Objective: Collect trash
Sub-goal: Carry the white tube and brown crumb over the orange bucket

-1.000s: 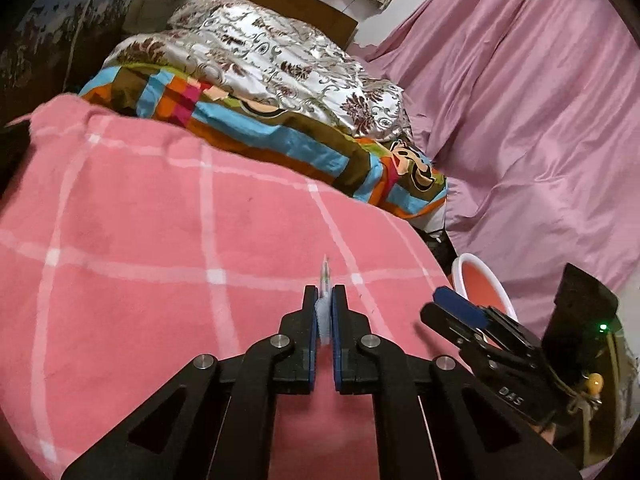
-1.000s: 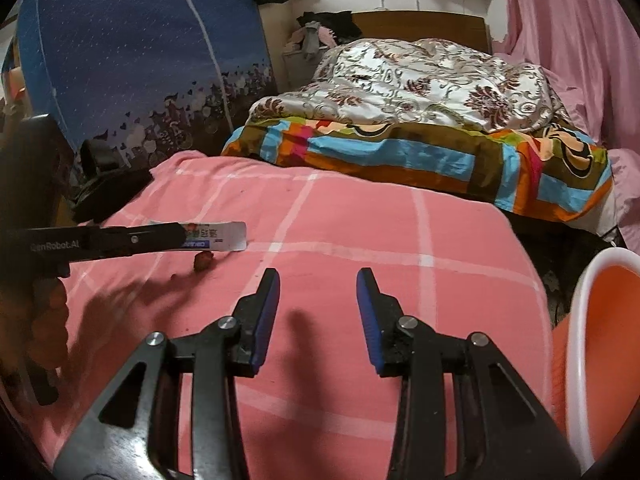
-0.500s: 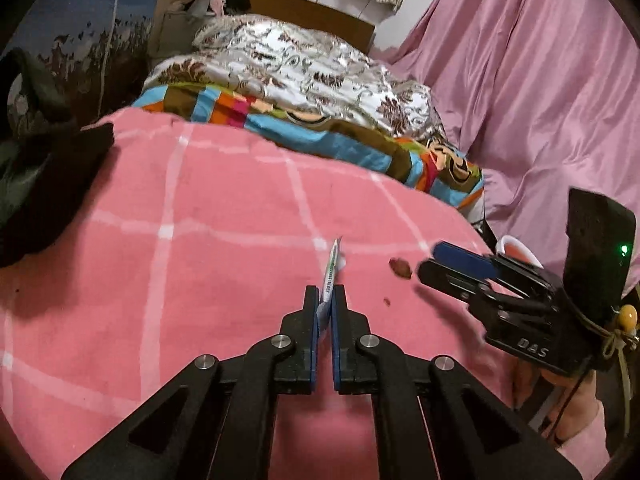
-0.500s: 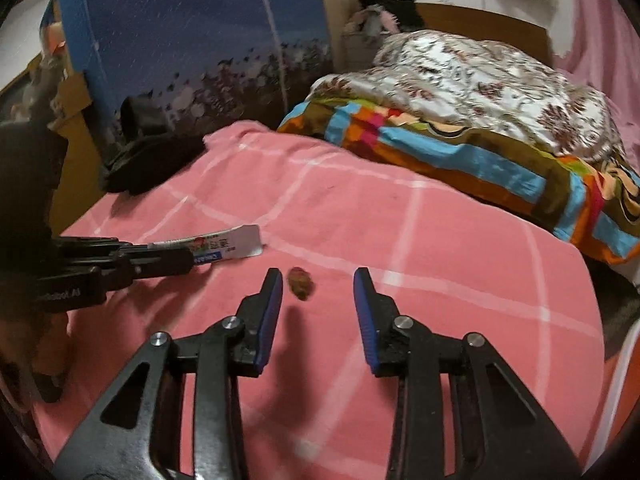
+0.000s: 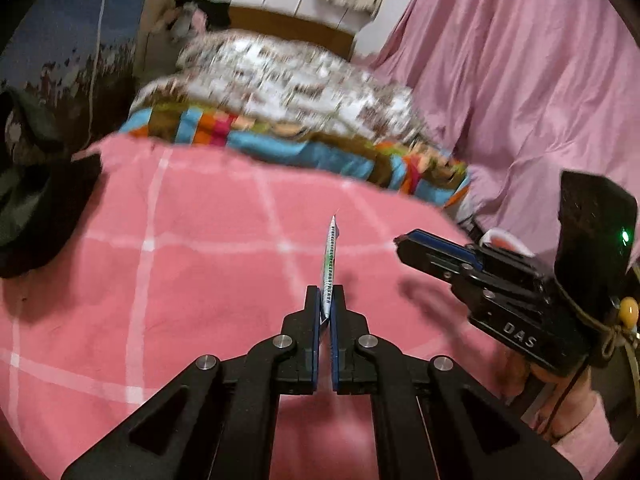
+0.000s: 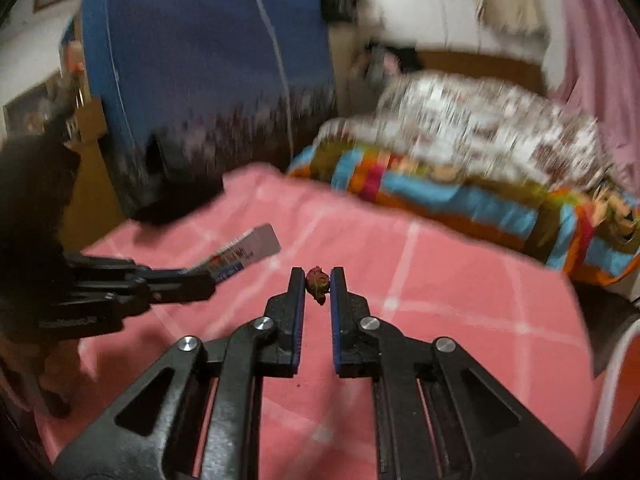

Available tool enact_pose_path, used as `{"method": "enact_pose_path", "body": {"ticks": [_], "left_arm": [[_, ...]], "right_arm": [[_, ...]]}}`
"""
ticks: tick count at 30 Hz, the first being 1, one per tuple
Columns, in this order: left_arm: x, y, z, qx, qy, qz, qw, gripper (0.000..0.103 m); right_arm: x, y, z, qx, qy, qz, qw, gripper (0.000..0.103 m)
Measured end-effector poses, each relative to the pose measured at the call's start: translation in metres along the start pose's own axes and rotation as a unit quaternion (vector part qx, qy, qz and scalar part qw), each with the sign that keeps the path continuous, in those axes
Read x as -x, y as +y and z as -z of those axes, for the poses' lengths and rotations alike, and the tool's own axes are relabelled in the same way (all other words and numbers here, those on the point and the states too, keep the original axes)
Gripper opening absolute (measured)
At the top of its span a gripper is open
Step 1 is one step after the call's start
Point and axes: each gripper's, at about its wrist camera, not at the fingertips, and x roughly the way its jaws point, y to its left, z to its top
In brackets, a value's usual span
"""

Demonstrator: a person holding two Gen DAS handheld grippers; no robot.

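Wrapper and scrap over the blanket

In the right wrist view, the wrapper (image 6: 240,251) lies left of centre, the scrap (image 6: 318,282) at centre, the quilt (image 6: 460,144) upper right, all above the blanket (image 6: 440,280).

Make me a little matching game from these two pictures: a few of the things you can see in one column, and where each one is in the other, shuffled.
Things:
1. flat printed wrapper
2. small brown crumpled scrap
3. orange bin
4. colourful striped blanket

Places:
A. between the right gripper fingertips
B. beyond the far edge of the pink checked blanket
C. pinched edge-on in the left gripper
D. at the right edge of the right wrist view

Pairs: 1-C, 2-A, 3-D, 4-B
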Motion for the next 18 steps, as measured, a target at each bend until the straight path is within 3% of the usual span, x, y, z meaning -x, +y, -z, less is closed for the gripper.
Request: {"method": "enact_pose_path", "body": {"ticks": [4, 9, 13, 18], "left_arm": [[0.021, -0.036, -0.004, -0.030, -0.084, 0.020, 0.9958, 0.002], [0.043, -0.081, -0.009, -0.064, -0.178, 0.042, 0.9811, 0.003], [0.050, -0.122, -0.013, -0.095, -0.229, 0.060, 0.9669, 0.003], [0.046, -0.164, -0.016, -0.124, -0.258, 0.081, 0.9549, 0.003]], "right_arm": [[0.057, -0.004, -0.003, 0.009, -0.099, 0.043, 0.994, 0.019], [0.116, -0.016, -0.005, 0.010, -0.190, 0.097, 0.977, 0.019], [0.151, -0.027, -0.004, 0.010, -0.231, 0.142, 0.962, 0.019], [0.186, -0.047, 0.002, -0.003, -0.258, 0.182, 0.949, 0.019]]}}
